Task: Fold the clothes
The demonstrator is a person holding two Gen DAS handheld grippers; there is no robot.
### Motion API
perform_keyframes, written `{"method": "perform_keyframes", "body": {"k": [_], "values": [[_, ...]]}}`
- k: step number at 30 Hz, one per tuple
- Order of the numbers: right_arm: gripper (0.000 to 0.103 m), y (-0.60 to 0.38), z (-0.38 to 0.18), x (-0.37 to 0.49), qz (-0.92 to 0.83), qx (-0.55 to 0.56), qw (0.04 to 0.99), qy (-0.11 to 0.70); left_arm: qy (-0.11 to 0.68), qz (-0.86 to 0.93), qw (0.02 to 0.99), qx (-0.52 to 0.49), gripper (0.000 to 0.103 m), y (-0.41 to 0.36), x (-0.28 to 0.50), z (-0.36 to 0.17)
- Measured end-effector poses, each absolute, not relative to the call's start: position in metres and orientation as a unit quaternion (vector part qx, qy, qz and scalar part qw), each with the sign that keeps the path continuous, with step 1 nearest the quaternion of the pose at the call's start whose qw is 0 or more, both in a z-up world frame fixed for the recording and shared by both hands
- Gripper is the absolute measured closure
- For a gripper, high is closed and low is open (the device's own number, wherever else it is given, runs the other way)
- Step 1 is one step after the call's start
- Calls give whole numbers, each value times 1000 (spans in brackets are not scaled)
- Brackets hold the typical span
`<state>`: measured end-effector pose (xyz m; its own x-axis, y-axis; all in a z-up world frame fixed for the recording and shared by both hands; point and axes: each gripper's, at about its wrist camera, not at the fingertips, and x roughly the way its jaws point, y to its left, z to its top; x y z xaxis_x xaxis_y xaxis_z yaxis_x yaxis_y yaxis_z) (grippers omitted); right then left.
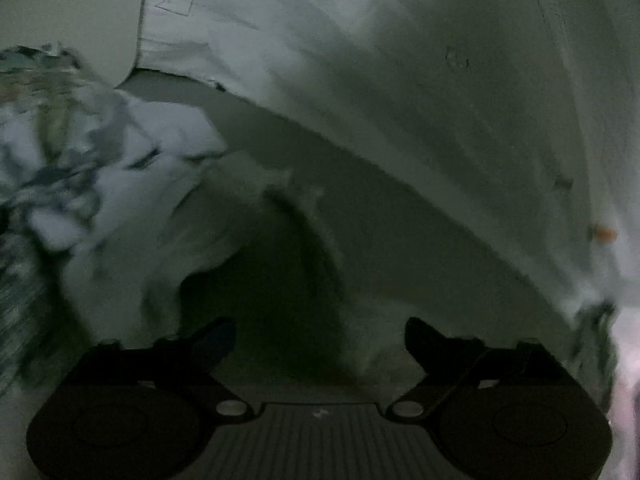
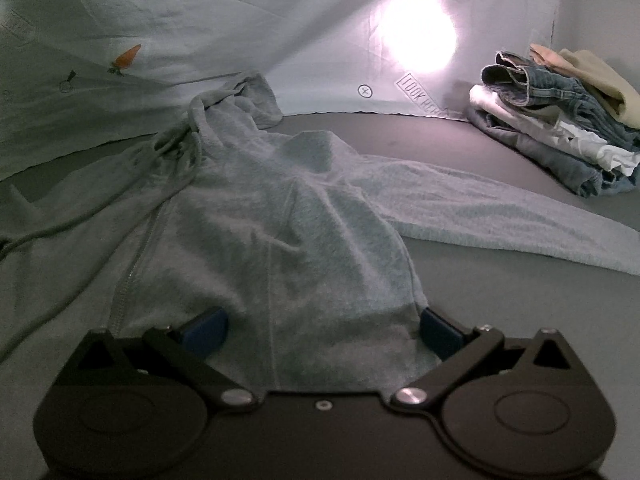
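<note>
Hoodie [image 2: 256,216], pale grey-green and fleecy, is lying spread and rumpled over the grey table [image 2: 500,280], and it is serving as the landmark for everything else. At the hoodie's far left a thin drawstring [image 2: 52,228] is trailing off toward the table's edge, and just right of that a zipper seam [image 2: 132,268] is running down the front. Above and behind the hoodie's left part a pale printed sheet [image 2: 160,20] is hanging as a backdrop, showing a small orange carrot print [image 2: 127,57]. The bunched hood [image 2: 224,100] is resting against the sheet's lower edge. At the hoodie's near hem the right gripper [image 2: 324,330] is standing with its jaws spread wide, the blue pads [image 2: 206,330] sitting either side of a fold of fabric that lies between them; whether they are pressing on it cannot be told. Right of the hoodie's body, one sleeve [image 2: 500,216] is stretching flat across the table. Beyond that sleeve, well apart from the hoodie, a stack of folded clothes [image 2: 560,128] is sitting against the wall, denim among pale and cream pieces. In the dim, blurred left wrist view, a patterned crumpled garment [image 1: 60,152] is showing at the left, the left gripper [image 1: 320,340] is holding its jaws apart with nothing between them above a dark shadowed surface, and the same sheet [image 1: 440,80] is filling the upper right.
</note>
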<state>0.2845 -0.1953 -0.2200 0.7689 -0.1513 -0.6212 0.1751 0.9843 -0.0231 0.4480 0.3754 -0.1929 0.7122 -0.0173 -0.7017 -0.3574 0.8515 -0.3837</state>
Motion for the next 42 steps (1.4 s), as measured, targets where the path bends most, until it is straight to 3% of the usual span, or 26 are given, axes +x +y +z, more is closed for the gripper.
{"method": "perform_keyframes", "body": {"k": [1,2,3,4,6,10,18,22,25,28,33,35,37,42], "values": [[0,-195,-220,285,-87,18,940,329,369,102,887,-257,46,375,454,-194],[0,-195,-220,285,-87,18,940,329,372,110,885,-258,55,375,459,-195],[0,-195,-220,285,-87,19,940,329,377,118,883,-253,75,372,463,-197],[0,-195,-220,285,-87,19,940,328,378,128,883,-247,85,370,463,-197],[0,-195,-220,285,-87,20,940,328,372,146,885,-240,91,364,458,-193],[0,-197,-220,285,-86,20,940,328,348,169,889,-245,92,354,429,-170],[0,-198,-220,285,-84,22,941,328,332,189,890,-248,92,331,338,-87],[0,-199,-219,284,-84,23,941,327,357,191,899,-169,89,285,319,-61],[0,-199,-219,284,-84,23,941,327,377,165,906,-95,86,245,329,-74],[0,-198,-219,284,-84,23,941,327,410,97,904,-74,69,219,348,-117],[0,-198,-219,284,-84,25,941,327,488,65,868,-60,68,198,370,-190],[0,-198,-219,284,-84,26,941,327,485,61,870,-64,62,199,366,-193],[0,-198,-220,284,-84,25,941,327,473,41,876,-90,42,206,359,-183],[0,-198,-220,285,-85,23,941,327,430,-18,894,-127,33,229,336,-152]]}}
